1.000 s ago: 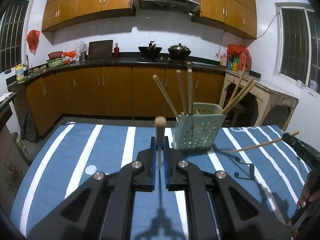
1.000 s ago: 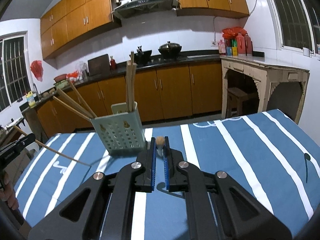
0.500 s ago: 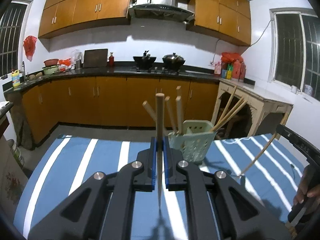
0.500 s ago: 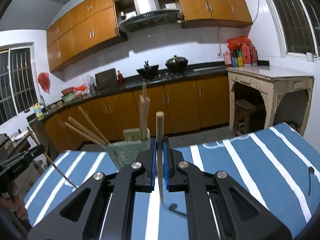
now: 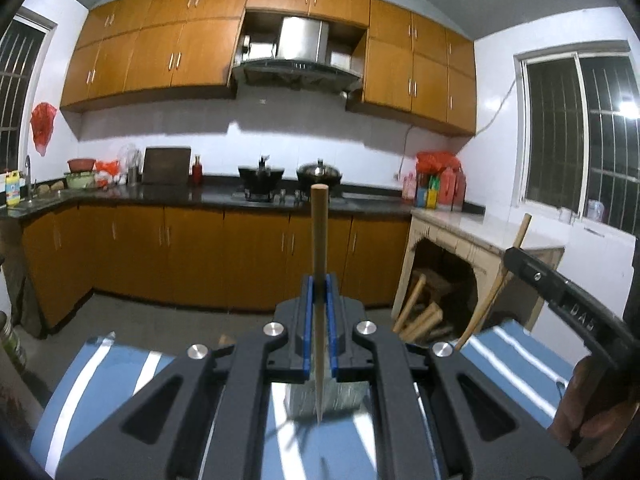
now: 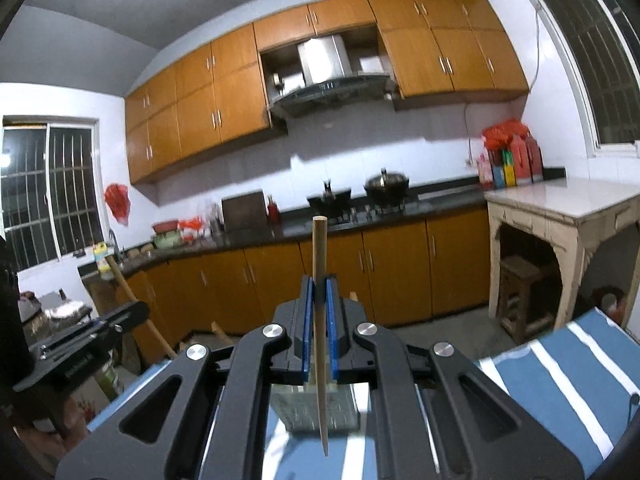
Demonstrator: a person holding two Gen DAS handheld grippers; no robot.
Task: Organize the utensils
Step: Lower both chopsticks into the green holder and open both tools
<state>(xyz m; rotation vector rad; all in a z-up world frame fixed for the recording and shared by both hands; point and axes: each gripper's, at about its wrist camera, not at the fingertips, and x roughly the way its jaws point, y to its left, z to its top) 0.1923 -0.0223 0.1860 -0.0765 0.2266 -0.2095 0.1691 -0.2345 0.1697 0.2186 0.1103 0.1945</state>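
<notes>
Left gripper (image 5: 319, 300): blue pads (image 5: 306, 320) clamped on one wooden chopstick (image 5: 319, 264), held upright, blunt end up, pointed tip down over the pale green utensil basket (image 5: 344, 398).
Right gripper (image 6: 319, 300): blue fingers (image 6: 306, 320) clamped on a second chopstick (image 6: 319, 272), upright likewise, slightly tilted, tip hanging in front of the same basket (image 6: 298, 412).
Basket: perforated, standing on the blue-and-white striped tablecloth (image 5: 100, 376), mostly hidden behind the gripper bodies in both views.
Further chopstick ends (image 5: 416, 320): protruding beyond the left gripper's right shoulder, leaning; what holds them hidden.
Right gripper as seen from the left wrist (image 5: 560, 296): at frame right, its chopstick slanting upward.
Left gripper as seen from the right wrist (image 6: 80, 344): at frame left, its chopstick likewise slanted.
Background: orange wooden cabinets (image 5: 200, 256), dark countertop (image 5: 160, 194), two pots on the stove (image 5: 290, 174), range hood (image 5: 300, 68), white side table (image 6: 560, 208), barred windows (image 6: 48, 188).
</notes>
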